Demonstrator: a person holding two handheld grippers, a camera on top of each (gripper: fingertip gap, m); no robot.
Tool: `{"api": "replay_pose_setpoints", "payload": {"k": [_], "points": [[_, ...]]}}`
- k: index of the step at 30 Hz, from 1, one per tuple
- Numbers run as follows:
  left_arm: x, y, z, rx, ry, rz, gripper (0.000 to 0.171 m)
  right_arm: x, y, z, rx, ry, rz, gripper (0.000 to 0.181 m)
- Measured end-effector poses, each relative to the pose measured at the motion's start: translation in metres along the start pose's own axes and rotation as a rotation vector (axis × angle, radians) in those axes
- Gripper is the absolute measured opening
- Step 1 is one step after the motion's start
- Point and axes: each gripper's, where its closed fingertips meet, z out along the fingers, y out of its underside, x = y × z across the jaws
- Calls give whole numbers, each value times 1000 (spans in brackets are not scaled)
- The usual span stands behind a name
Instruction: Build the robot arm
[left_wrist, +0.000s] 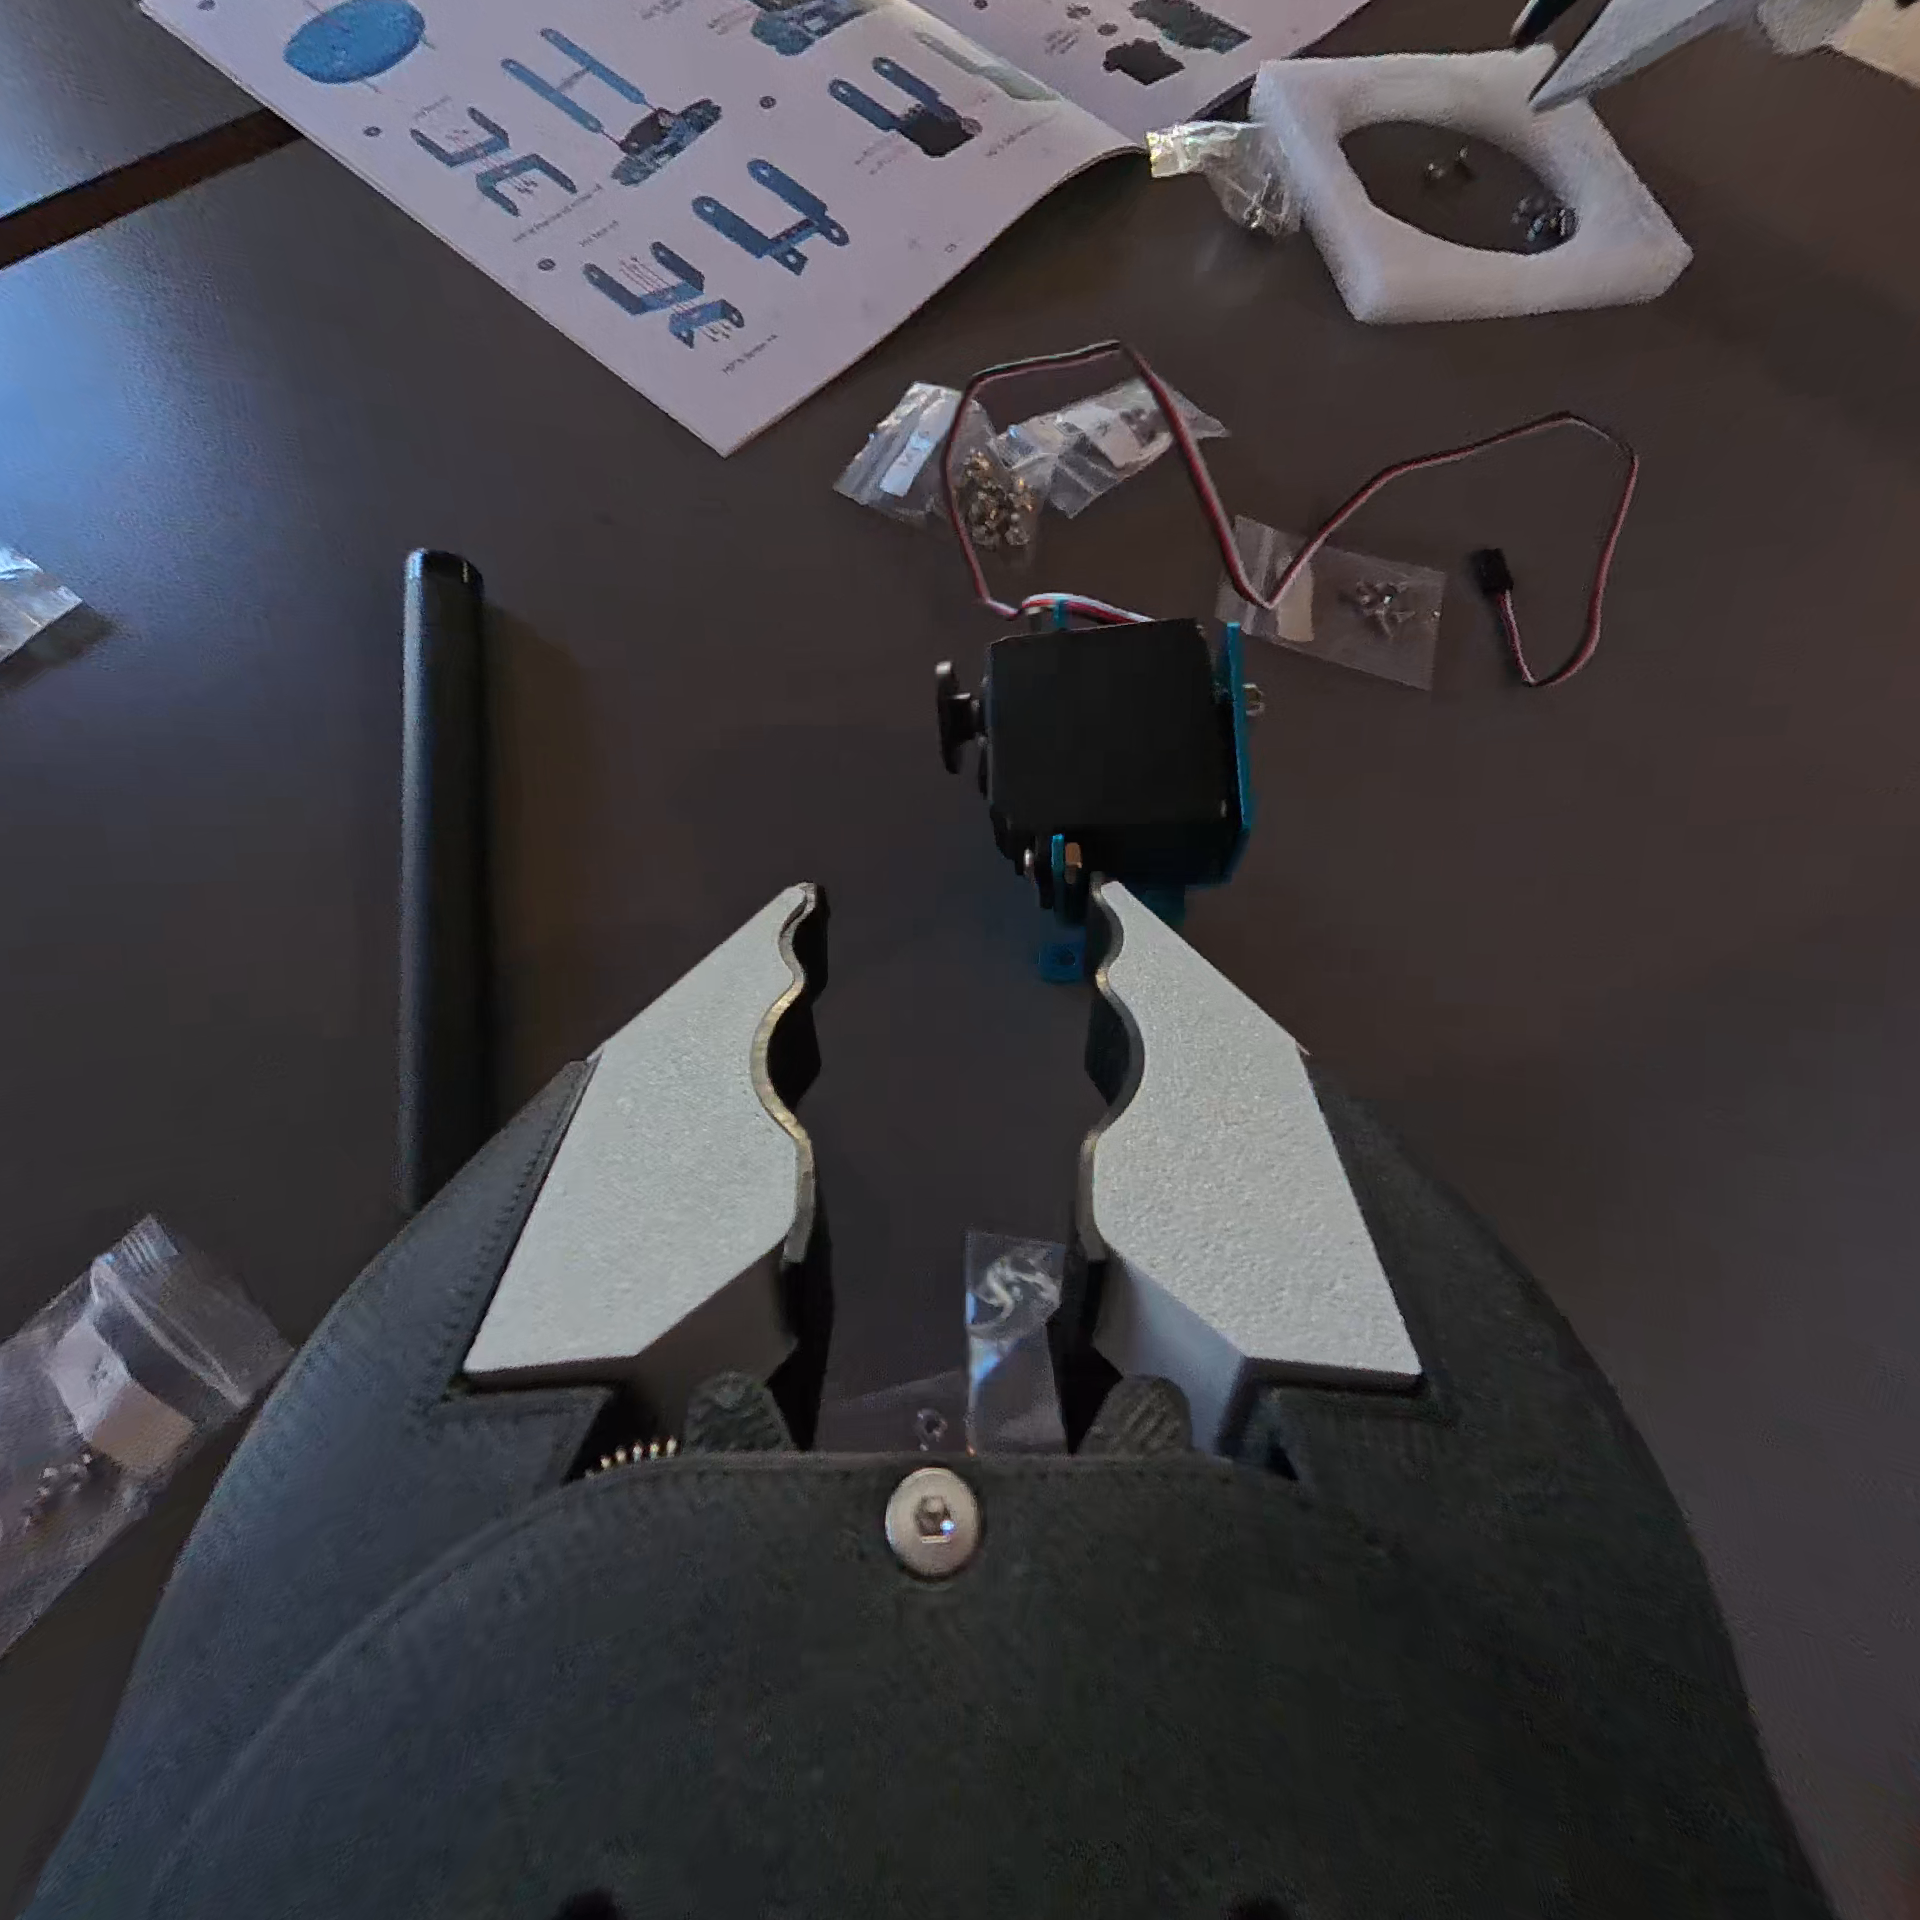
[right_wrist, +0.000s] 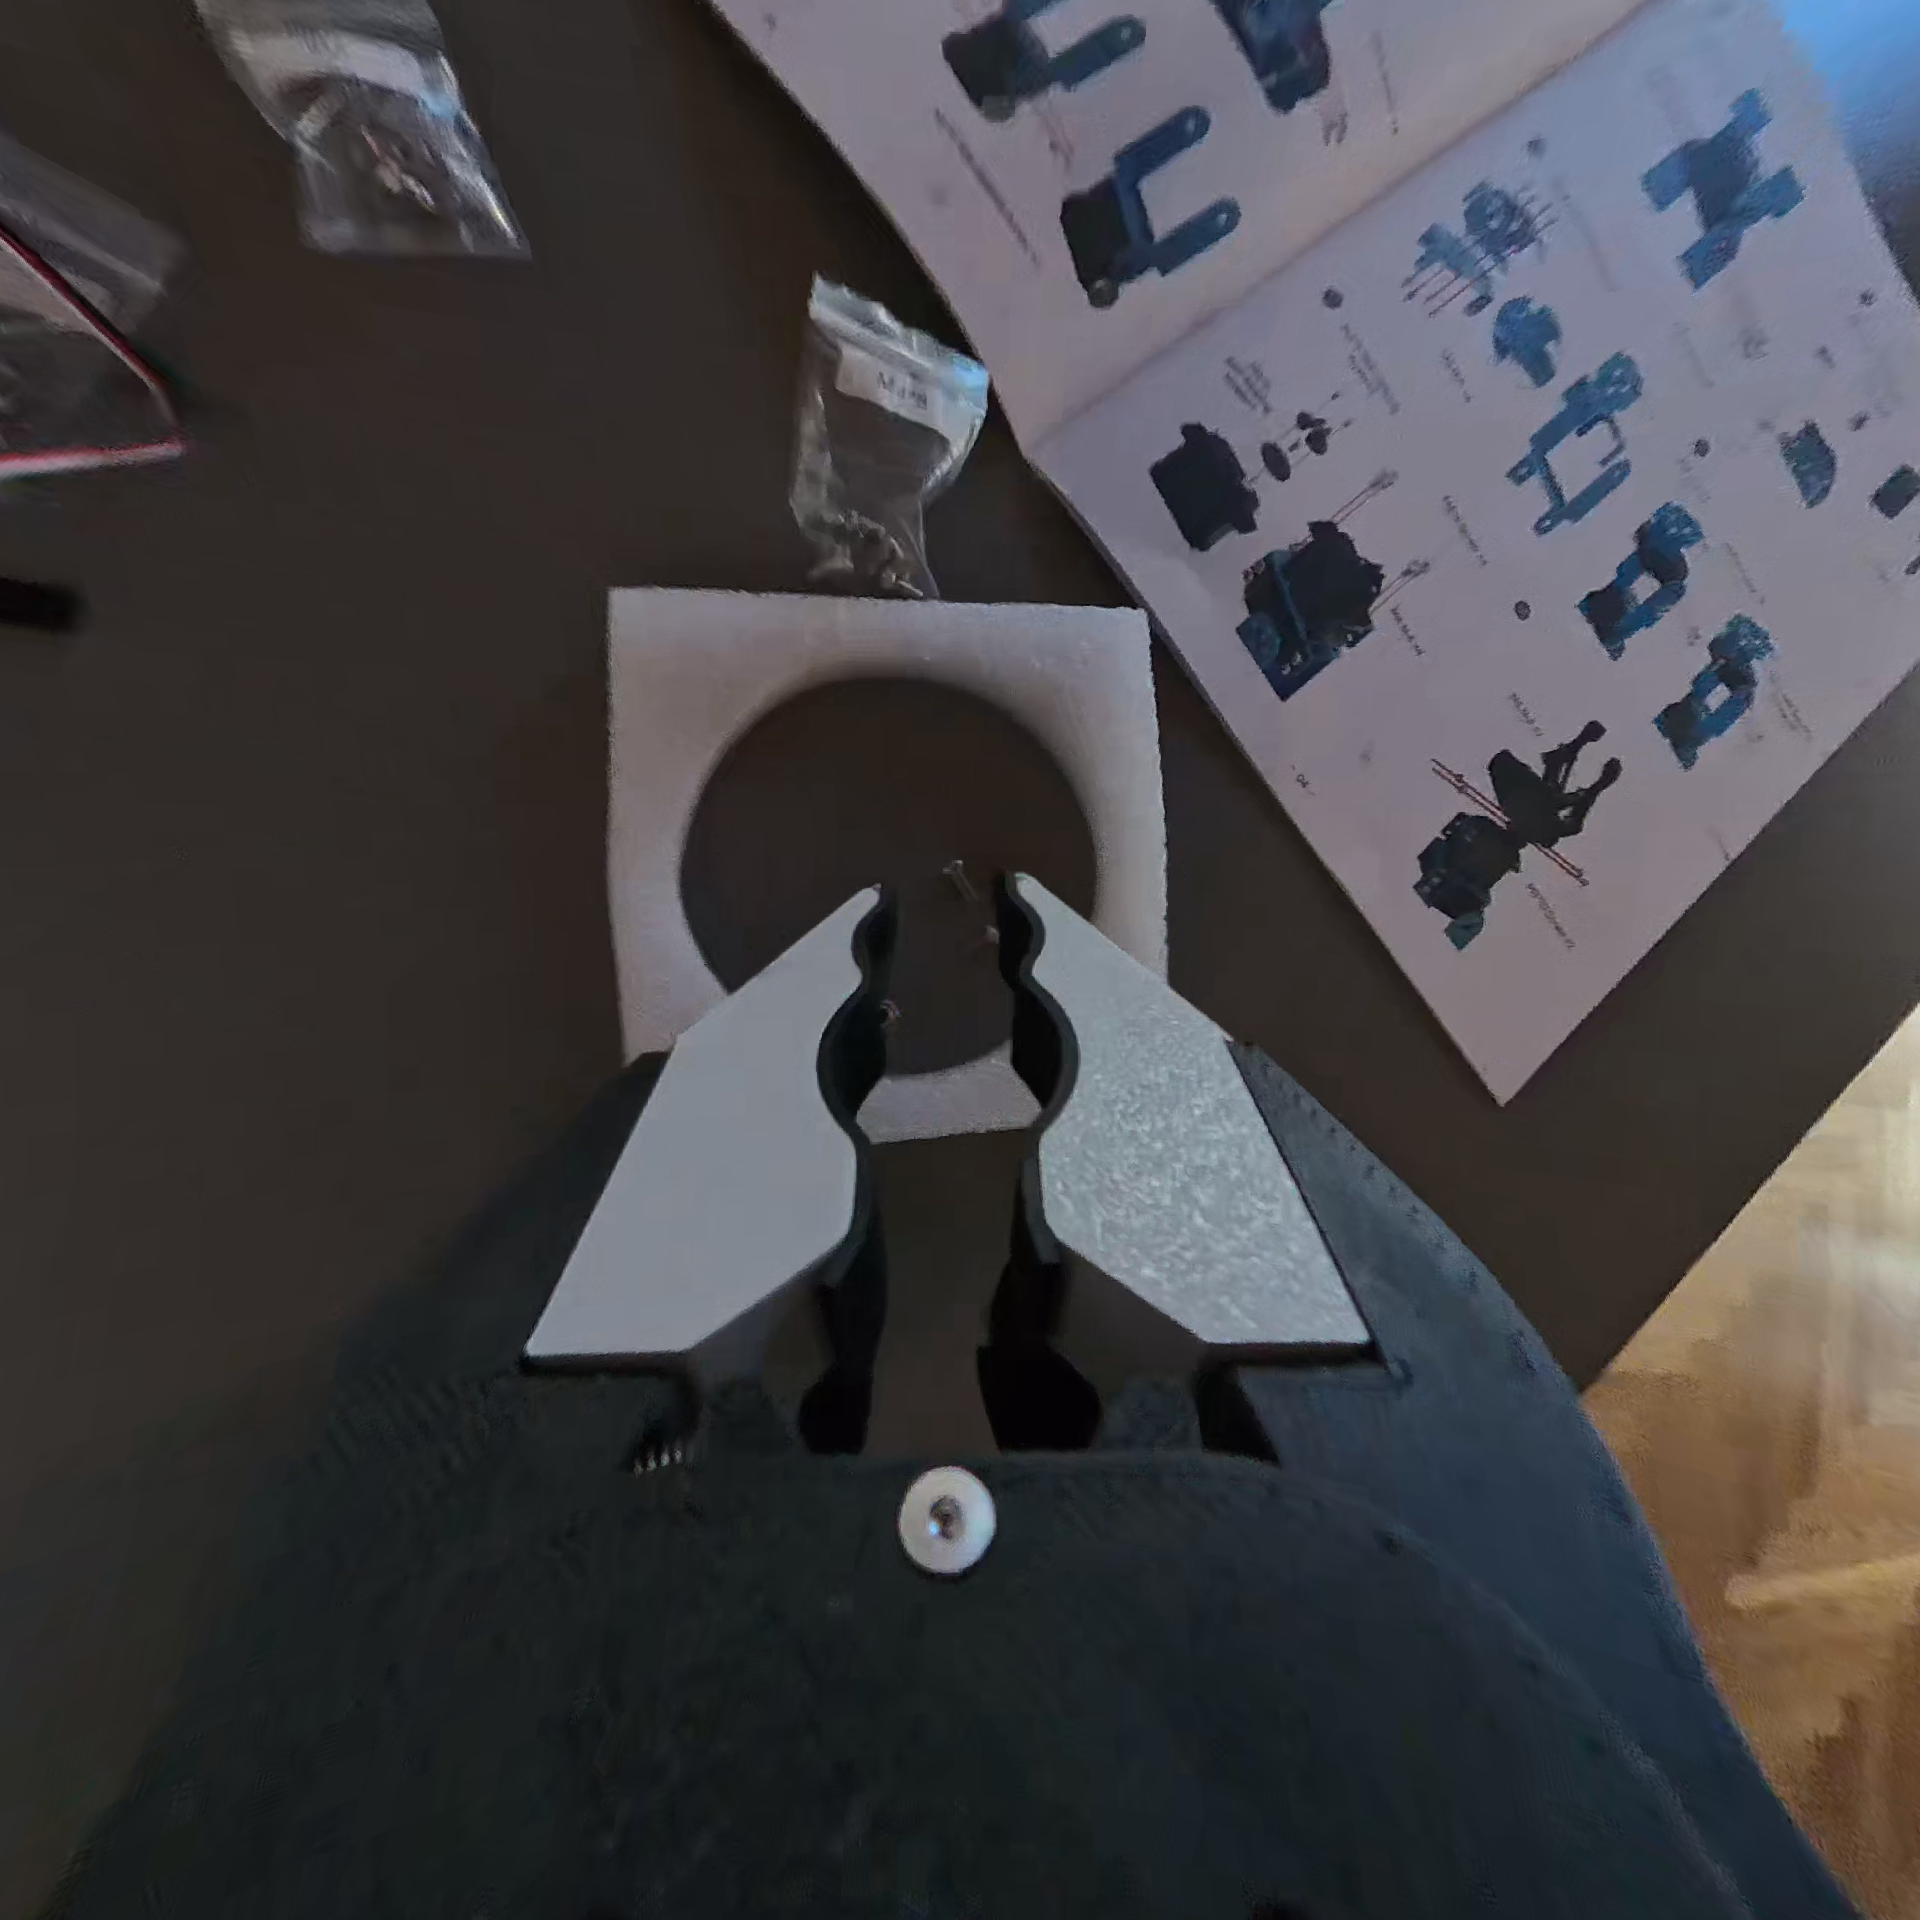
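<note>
**Grey fingers open by the servo and over the foam frame**

Left wrist view: your left gripper (left_wrist: 958, 899) hangs low over the dark desk (left_wrist: 208, 675), its fingers spread wide and holding nothing. The black servo (left_wrist: 1101, 748) in its blue bracket (left_wrist: 1236, 748) stands just beyond the tips at 1 o'clock. Your right-side finger sits right against the bracket's lower foot; I cannot tell whether they touch. A black rod (left_wrist: 442, 883) lies at 10 o'clock. Small clear bags of screws (left_wrist: 987, 457) and the servo's looping wire (left_wrist: 1351, 520) lie past the servo. The open booklet (left_wrist: 644, 187) is at 11 o'clock and the white foam frame (left_wrist: 1392, 281) at 1 o'clock, with the other gripper's tip above it.

Right wrist view: your right gripper (right_wrist: 945, 891) hovers over the foam frame (right_wrist: 883, 644), fingers parted by a narrow gap and empty. Loose screws (right_wrist: 982, 935) lie inside the frame's round opening, between and just beside the tips. A screw bag (right_wrist: 883, 436) lies at 12 o'clock, the booklet (right_wrist: 1455, 520) at 2 o'clock.
</note>
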Motion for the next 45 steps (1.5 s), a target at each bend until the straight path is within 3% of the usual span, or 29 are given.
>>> {"api": "replay_pose_setpoints", "payload": {"k": [6, 10, 14, 17, 21, 24, 28, 30, 34, 38, 42, 45], "points": [[-26, -13, 15, 5, -15, -33, 50, 6, 12, 22, -178, -89, -93, 16], [-43, -15, 11, -9, -127, -55, 50, 0, 14, 30, -195, -181, -85, 15], [-32, -22, -10, 54, -250, -117, 55, -3, 12, 31, -171, -240, -115, 6], [-6, -33, -12, 87, -320, -177, 81, -4, 13, 31, -159, -259, -131, 6], [9, -33, -6, 7, -452, -221, 78, -5, 12, 30, -104, -263, -182, 6], [20, -36, -6, 50, -479, -325, 73, 1, 7, 27, -41, -223, -190, 5], [13, -41, 5, 39, -622, -405, 98, 1, -16, 12, 135, -205, -146, 6], [4, -44, 8, 26, -724, -370, 101, -3, -24, 5, 196, -200, -132, 6], [-4, -38, 14, -18, -804, -302, 94, -9, -28, -8, 226, -155, -167, 6], [6, -18, 24, -105, -698, -261, 78, -16, -32, -20, 234, -127, -171, 6], [12, -7, 16, -67, -601, -222, 56, -39, -49, -32, 299, -175, -114, 6], [1, 7, 3, -90, -593, -184, 54, -66, -69, -39, 367, -252, -56, 6]]}}
